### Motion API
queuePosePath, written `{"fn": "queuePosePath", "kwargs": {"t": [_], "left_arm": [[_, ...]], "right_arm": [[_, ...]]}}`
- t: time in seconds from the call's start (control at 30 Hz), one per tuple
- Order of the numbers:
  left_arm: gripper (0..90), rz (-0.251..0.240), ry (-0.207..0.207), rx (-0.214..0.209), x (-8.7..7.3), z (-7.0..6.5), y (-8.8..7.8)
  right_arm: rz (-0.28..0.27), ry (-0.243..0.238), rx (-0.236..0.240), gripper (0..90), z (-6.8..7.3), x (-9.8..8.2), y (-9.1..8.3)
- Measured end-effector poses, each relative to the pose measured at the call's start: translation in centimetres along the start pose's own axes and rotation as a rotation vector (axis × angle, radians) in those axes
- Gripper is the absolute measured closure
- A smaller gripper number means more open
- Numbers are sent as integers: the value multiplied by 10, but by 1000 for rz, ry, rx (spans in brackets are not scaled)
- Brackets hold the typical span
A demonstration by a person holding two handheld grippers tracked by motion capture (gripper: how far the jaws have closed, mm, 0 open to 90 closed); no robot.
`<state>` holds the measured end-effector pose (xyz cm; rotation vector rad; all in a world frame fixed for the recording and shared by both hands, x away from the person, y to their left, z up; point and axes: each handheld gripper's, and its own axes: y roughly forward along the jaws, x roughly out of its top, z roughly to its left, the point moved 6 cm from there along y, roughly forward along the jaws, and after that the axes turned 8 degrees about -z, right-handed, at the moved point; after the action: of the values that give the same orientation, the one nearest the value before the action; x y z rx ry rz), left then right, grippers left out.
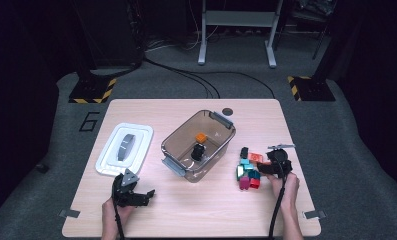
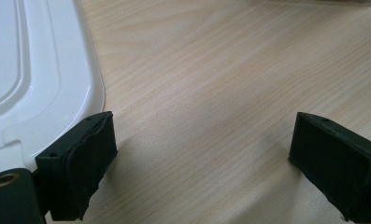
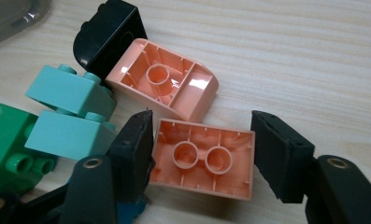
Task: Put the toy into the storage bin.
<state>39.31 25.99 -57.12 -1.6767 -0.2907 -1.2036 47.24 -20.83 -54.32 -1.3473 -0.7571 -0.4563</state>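
At the left, the left gripper [image 1: 142, 192] is held open and empty beside the white lid [image 1: 124, 148], while the right gripper [image 3: 202, 149], jaws bracketing the upturned salmon brick [image 3: 203, 158] on the table [image 1: 221, 210], should be closed squarely on its short ends before lifting.

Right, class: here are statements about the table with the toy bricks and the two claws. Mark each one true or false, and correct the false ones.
1. The white plastic lid sits on the clear plastic tub. False: it lies on the table left of the tub.
2. The right claw has a peach-coloured rectangular brick, hollow side up, between its jaws. True.
3. The left claw is gripping a green brick. False: its jaws stand wide apart over bare table.
4. A small orange brick lies inside the tub. True.
5. The heap of bricks lies left of the tub. False: right of it.
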Motion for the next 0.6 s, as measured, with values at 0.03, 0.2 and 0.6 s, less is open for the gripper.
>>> {"fn": "queuePosePath", "kwargs": {"t": [0.03,0.2,0.6], "left_arm": [[73,0,0,0,0,0,0],[73,0,0,0,0,0,0],[73,-1,0,0,0,0,0]], "right_arm": [[-6,-2,0,406,0,0,0],[-9,-3,6,413,-1,0,0],[20,22,20,403,-2,-2,0]]}}
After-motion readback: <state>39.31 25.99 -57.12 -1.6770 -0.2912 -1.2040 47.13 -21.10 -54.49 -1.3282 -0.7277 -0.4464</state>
